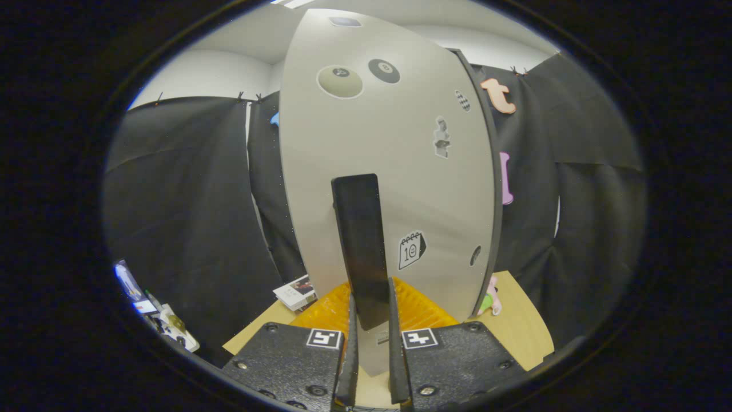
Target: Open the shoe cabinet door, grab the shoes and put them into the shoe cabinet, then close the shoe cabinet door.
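Observation:
The shoe cabinet door [400, 143] is a tall pale grey panel with several stickers, standing right in front of me. A dark vertical bar handle [357, 229] is fixed to its lower middle. My gripper [372, 294] is shut on the lower end of this handle, one finger pressing on each side. A dark edge [496, 189] runs down the door's right side. Whether the door is shut or ajar cannot be told. The inside of the cabinet is hidden.
An orange ribbed object [426, 312] lies on the light wooden tabletop [523, 332] at the foot of the door. A small pink and green item [492, 298] sits by the door's lower right corner. A white box [297, 292] lies to the left, with clutter [166, 326] further left.

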